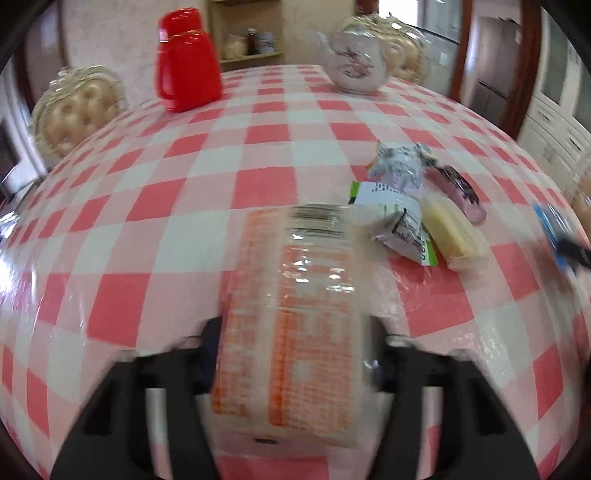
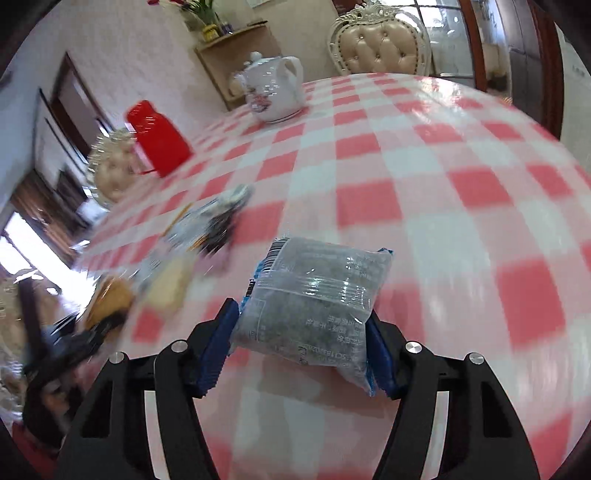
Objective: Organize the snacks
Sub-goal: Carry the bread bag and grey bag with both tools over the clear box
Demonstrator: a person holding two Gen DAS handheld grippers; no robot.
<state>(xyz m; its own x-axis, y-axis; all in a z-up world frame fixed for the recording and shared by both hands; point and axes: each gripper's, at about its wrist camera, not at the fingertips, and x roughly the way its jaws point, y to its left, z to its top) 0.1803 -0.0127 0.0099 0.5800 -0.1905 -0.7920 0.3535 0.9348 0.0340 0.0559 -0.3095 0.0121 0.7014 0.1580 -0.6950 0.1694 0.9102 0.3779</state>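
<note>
Left tongs (image 1: 291, 354) clamped on a clear pack of orange wafer biscuits (image 1: 291, 314), one dark finger (image 1: 210, 354) pressed to each long side, the pack reaching forward over the red-and-white checked table (image 1: 184, 184) with its barcode end farthest out. Right tongs (image 2: 301, 332) closed on a clear packet of dark grey snack (image 2: 314, 299), blue pads (image 2: 218, 350) touching its two sides, the packet tilted and raised above the cloth, barcode end pointing away. Just beyond and to the right of the wafer pack, in the left wrist view, a small cluster of loose snacks on the table: a white and green wrapper (image 1: 395, 218), a pale yellow bar (image 1: 454, 232) touching it, a pink bar with a dark end (image 1: 458, 188) beside that, and a crumpled grey and white packet (image 1: 399, 166) at the back. Same cluster visible in the right wrist view only as a blur to the left of the grey packet, well apart from it. Far across the table, a red plastic jug (image 1: 186, 62) and a white floral teapot (image 1: 354, 62), apart from each other and from the snacks. Beyond the table edge, tufted cream chairs (image 2: 380, 44) and a wooden shelf (image 1: 247, 33) against the wall. Both views smeared with motion blur, small print on the wrappers unreadable.
</note>
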